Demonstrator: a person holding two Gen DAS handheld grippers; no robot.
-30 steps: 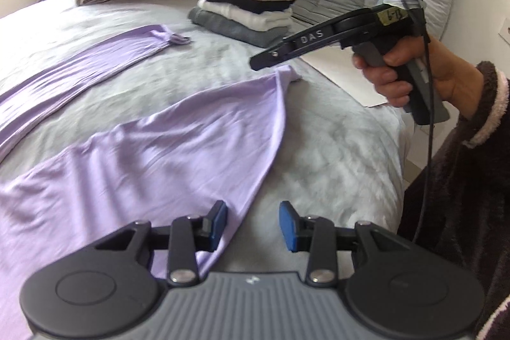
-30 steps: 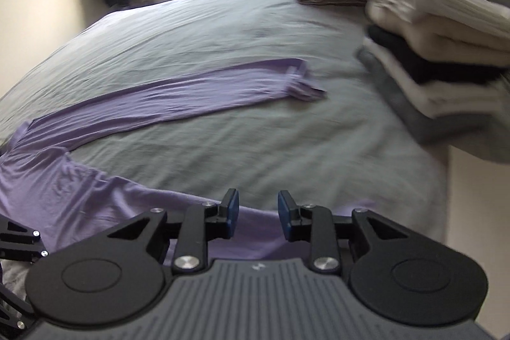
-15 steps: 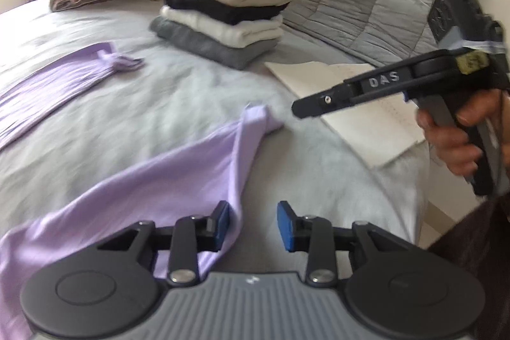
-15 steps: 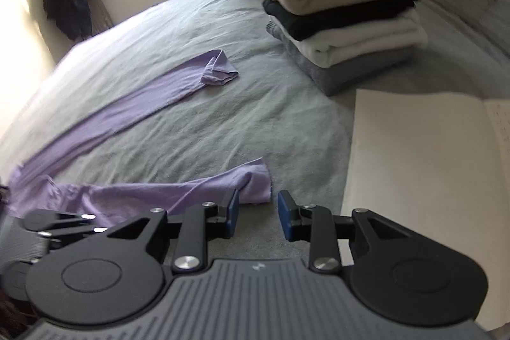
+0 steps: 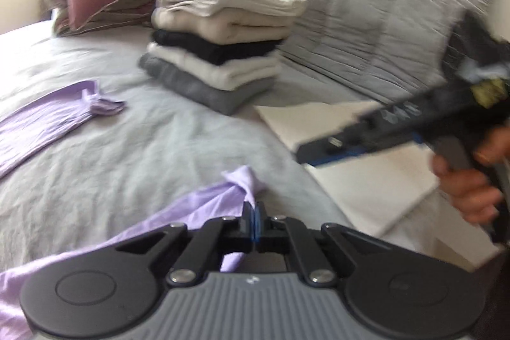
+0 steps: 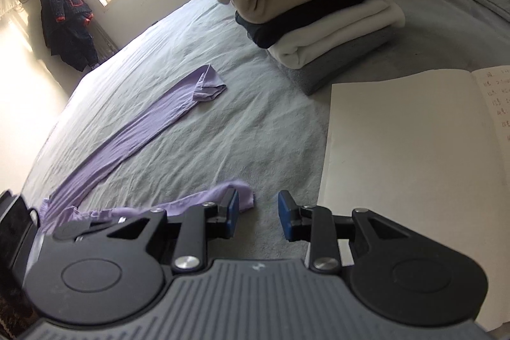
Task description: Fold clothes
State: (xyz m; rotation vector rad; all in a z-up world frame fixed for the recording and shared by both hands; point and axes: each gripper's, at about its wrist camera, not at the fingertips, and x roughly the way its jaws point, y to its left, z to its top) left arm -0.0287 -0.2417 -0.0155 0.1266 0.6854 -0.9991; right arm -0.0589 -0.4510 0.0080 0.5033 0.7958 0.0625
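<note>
Left gripper (image 5: 255, 220) has its jaws pinched tight on the purple shirt (image 5: 204, 206) sleeve end near the bed's (image 5: 159, 142) edge. Right gripper (image 6: 257, 214) hangs part open, empty. Probably next: carry the sleeve across the shirt.

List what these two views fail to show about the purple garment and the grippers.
- Purple garment: its body is cut off by the left edge and hidden behind the left gripper in the left wrist view.
- Right gripper: motion-blurred in the left wrist view.
- Notebook: handwriting too small to read and cut off by the right edge in the right wrist view.
</note>
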